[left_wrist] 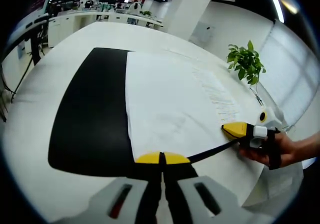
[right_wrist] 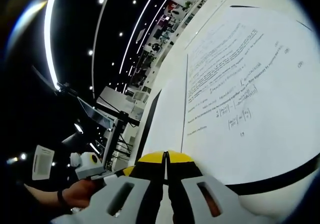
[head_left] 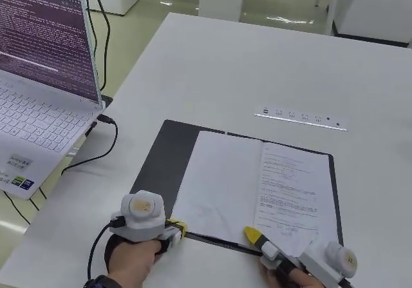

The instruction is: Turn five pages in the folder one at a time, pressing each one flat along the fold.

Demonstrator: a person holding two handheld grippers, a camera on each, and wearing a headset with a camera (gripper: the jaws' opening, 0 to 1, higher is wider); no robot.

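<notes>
Folder (head_left: 168, 165) lies open before you on the table (head_left: 257, 62), wider than deep, its fold running away from you. Your left gripper (head_left: 182, 229) and right gripper (head_left: 251, 234) sit at its near edge, both with jaws pressed together.

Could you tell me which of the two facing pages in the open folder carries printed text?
The right-hand page, by the right hand-held gripper; the left page looks blank.
</notes>
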